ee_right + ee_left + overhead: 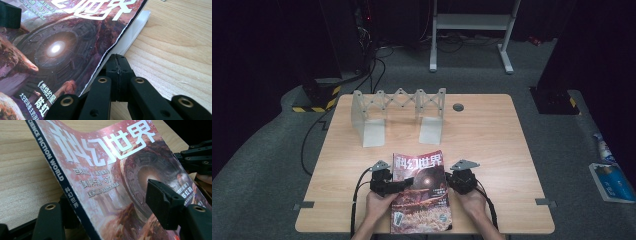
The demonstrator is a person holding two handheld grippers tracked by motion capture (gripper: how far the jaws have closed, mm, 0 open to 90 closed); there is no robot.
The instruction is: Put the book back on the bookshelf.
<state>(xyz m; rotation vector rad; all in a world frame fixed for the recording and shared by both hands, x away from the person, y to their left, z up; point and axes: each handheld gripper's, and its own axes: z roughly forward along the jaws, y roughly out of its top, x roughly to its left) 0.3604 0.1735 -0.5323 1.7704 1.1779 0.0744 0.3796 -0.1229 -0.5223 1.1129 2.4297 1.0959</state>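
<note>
A magazine (pixel 419 192) with a red-brown science-fiction cover and white Chinese title lies at the table's near edge. My left gripper (pixel 404 184) is shut on its spine side. In the left gripper view one pad (pixel 162 200) presses on the cover (pixel 105 170) and the other jaw sits under the lifted spine. My right gripper (pixel 451 181) sits at the magazine's right edge. In the right gripper view its jaws (pixel 117 67) are shut on each other, partly under the page edge (pixel 62 45), with nothing between them.
A pale accordion-style rack (pixel 399 107) stands at the back of the wooden table (pixel 492 140), with a dark round grommet (pixel 458 107) beside it. A white frame (pixel 472 30) stands on the floor behind. Blue-and-white items (pixel 612 180) lie on the floor at right.
</note>
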